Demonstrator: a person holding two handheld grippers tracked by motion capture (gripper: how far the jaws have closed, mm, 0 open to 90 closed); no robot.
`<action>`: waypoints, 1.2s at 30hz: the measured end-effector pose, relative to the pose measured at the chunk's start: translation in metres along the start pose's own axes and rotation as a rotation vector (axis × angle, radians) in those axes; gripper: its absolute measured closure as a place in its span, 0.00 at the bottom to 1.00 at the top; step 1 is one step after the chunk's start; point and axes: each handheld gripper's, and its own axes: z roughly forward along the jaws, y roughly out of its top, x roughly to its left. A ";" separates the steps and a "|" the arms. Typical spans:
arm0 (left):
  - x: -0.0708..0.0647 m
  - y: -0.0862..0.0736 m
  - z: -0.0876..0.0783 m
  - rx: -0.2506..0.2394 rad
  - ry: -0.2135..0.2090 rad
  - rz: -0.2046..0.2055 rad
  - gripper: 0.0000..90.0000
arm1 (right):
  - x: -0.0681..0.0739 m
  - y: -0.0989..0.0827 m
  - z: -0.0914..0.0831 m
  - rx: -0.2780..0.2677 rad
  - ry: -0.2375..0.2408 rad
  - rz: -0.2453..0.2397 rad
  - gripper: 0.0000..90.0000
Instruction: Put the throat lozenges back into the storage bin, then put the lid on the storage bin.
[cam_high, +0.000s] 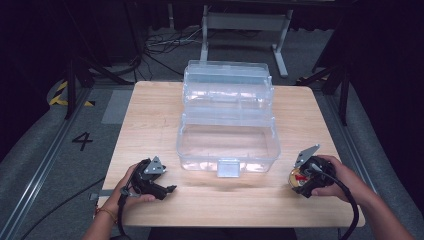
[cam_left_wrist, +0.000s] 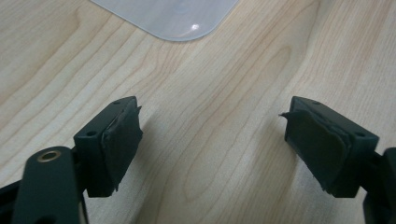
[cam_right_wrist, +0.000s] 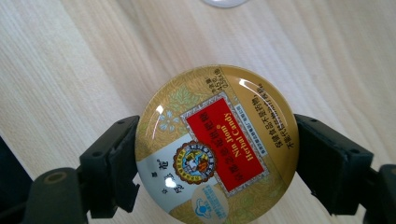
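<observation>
a: noting the table (cam_high: 150, 105). a clear plastic box (cam_high: 227, 145) is sitting open at the middle, its lid tiers folded back toward the far edge, its latch facing the person.

b: what is the right gripper (cam_right_wrist: 215, 154) doing?

a: it is gripping a round gold candy tin (cam_right_wrist: 217, 144) across its width, a jaw pressing on each side of the rim. the lid with the red label is facing the camera, so the tin is being carried flat. in the high view the tin (cam_high: 298, 178) is sitting near the table's front right corner, just right of the box.

b: and the left gripper (cam_left_wrist: 212, 144)?

a: jaws spread wide, nothing between them, only bare wood below. it is resting near the front left corner (cam_high: 159, 186), well apart from the box. a corner of the box (cam_left_wrist: 173, 18) is showing at the top of its view.

b: why hold it like that?

a: my guess: the open box is waiting for the tin, and the free gripper is staying ready to steady it.
</observation>
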 end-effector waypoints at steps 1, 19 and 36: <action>0.000 -0.001 0.000 -0.005 0.002 -0.003 0.19 | -0.003 -0.001 -0.003 -0.005 -0.006 0.000 0.23; 0.001 -0.005 0.001 -0.041 0.008 -0.009 0.16 | -0.044 0.020 -0.040 -0.074 -0.075 0.028 0.23; 0.002 -0.005 0.001 -0.041 0.006 -0.005 0.16 | -0.053 0.059 -0.054 -0.076 -0.090 -0.048 0.23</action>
